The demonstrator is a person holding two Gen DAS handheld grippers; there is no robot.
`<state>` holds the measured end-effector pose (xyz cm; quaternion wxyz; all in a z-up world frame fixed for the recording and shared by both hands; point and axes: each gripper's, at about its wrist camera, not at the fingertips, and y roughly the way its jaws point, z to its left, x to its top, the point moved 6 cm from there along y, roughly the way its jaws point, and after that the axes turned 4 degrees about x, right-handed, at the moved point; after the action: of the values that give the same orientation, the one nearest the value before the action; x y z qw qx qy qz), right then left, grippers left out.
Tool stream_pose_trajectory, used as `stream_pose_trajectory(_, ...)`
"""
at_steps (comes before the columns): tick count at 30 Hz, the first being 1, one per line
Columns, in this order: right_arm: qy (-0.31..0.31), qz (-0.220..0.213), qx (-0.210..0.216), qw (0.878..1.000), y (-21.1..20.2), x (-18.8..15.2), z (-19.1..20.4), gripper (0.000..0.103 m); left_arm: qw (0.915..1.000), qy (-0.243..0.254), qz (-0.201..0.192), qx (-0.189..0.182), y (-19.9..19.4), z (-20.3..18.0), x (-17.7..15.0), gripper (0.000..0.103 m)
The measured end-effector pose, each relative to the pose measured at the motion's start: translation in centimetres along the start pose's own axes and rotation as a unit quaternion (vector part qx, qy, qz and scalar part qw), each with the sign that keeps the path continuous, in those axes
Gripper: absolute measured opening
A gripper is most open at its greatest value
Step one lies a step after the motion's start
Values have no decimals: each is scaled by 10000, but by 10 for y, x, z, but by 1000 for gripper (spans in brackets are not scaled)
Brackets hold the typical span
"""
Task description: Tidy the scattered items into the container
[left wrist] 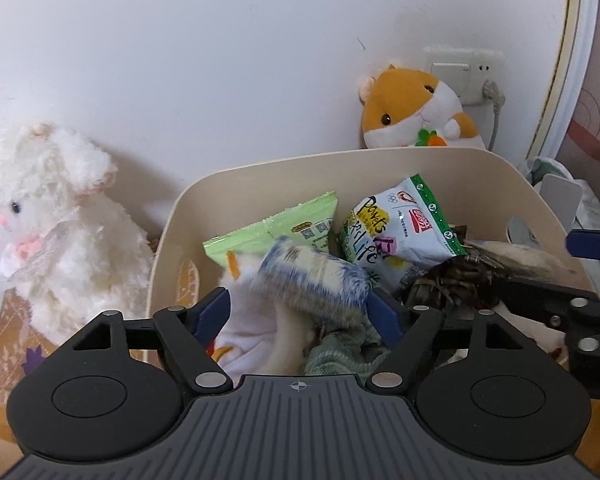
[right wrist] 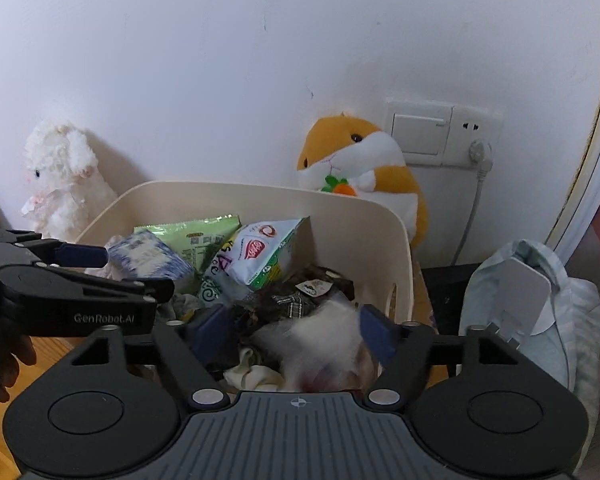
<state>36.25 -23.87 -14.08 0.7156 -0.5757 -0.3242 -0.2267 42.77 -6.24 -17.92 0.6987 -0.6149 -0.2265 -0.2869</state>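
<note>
Two plush toys (right wrist: 364, 168) flank the bin (right wrist: 400, 240) against a white wall (right wrist: 260, 60).

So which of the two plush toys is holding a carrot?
The orange hamster, behind the bin by the wall socket. The white lamb, left of the bin, holds nothing.

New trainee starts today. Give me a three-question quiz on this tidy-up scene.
1. True or false: the green snack packet lies inside the beige bin.
2. Which plush sits behind the bin by the wall socket? A) white lamb B) orange hamster C) neither
3. Fill in: the left gripper has a blue-and-white ____ between its fingers.

Key: 1 true; 2 B, the orange hamster; 3 packet.
</note>
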Motion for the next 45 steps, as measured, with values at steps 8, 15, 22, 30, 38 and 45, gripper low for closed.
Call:
stream_pose_trajectory(8,129,-157,-13,9998,-41,4,8,98,9989,-458,-22,-53,-44,20,-4,78)
stream_pose_trajectory(15,320,-145,9,9994,-85,-1,24,103,9991,-207,-272,269,-106,30,-17,78)
stream_pose_trajectory(22,238,-211,-11,9995,-135,-14,45,103,9989,-400,-225,-36,-163,44,-47,78)
stream_pose_trajectory(30,164,-78,-47,9998,-193,-45,72,103,9987,-309,-356,-188,-232,63,-79,78)
stream_pose_trajectory(38,101,-13,-212,9997,-243,-79,94,103,9987,-65,-489,-107,-287,80,-114,78)
stream_pose_trajectory(45,15,42,-289,9996,-275,-105,118,103,9985,119,-461,-262,-331,87,-145,78)
